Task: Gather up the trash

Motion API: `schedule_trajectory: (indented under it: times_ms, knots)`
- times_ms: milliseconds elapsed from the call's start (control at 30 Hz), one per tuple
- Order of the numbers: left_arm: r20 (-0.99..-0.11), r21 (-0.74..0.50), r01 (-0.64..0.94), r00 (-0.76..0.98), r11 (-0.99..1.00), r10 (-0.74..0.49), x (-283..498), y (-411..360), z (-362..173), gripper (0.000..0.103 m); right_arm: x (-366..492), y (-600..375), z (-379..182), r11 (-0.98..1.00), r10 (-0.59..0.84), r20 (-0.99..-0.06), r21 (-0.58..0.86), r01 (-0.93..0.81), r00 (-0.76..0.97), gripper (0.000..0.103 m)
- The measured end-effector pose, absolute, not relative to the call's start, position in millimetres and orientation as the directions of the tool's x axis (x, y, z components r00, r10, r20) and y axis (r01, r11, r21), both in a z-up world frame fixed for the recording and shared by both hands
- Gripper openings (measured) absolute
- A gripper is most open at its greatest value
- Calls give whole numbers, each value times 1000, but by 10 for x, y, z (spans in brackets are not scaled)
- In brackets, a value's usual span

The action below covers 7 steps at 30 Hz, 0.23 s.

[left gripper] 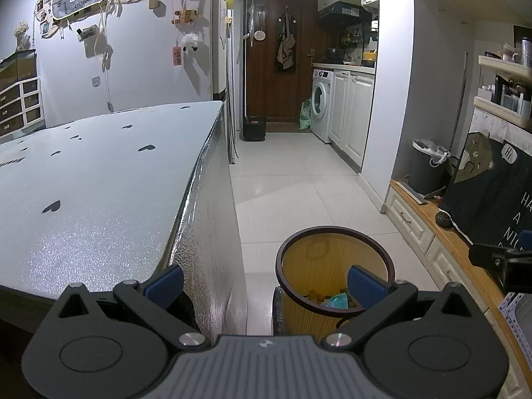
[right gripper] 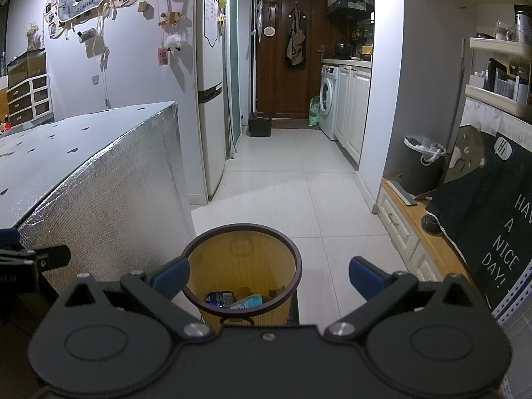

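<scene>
A: While both wrist cameras are facing down the tiled corridor toward the washing machine (right gripper: pixel 327 98), what is the right view showing that the left is not?

B: The right view is looking deeper into the yellow wastebasket (right gripper: pixel 244 272): a dark blue wrapper (right gripper: pixel 219 297) and a teal packet (right gripper: pixel 248 301) are lying at the bottom. It is also showing the refrigerator (right gripper: pixel 209 99) beside the foil-sided table (right gripper: pixel 106 193). The left view is catching only the teal packet (left gripper: pixel 336 300) in the wastebasket (left gripper: pixel 319 266), and more of the tabletop (left gripper: pixel 99 183).

A: How are the fingers standing?

B: The left gripper (left gripper: pixel 266 281) is holding its blue pads (left gripper: pixel 164 286) spread wide, gripping nothing; one pad is overlapping the table corner in the picture, the other the basket rim. The right gripper (right gripper: pixel 269 277) is likewise spread wide and holding nothing, its pads (right gripper: pixel 365 277) framing the basket from above.

A: Is each tool appearing in the other's view?

B: A dark tool is showing at the right edge of the left view and another at the left edge of the right view.
</scene>
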<state>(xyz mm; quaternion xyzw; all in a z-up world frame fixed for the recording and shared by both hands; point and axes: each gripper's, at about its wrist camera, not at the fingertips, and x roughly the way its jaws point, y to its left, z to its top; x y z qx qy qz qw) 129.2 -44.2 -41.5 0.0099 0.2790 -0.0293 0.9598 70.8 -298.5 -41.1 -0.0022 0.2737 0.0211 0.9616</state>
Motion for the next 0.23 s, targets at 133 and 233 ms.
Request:
schedule_trajectory:
  times_ms: [133, 233]
  knots:
    - [-538, -1, 63, 841, 998, -53, 1291, -431, -420, 103, 708, -2985, -410, 999, 39, -526, 7, -42, 850, 103]
    - [-538, 1, 64, 841, 998, -53, 1294, -428, -417, 103, 702, -2980, -413, 999, 38, -526, 7, -41, 850, 103]
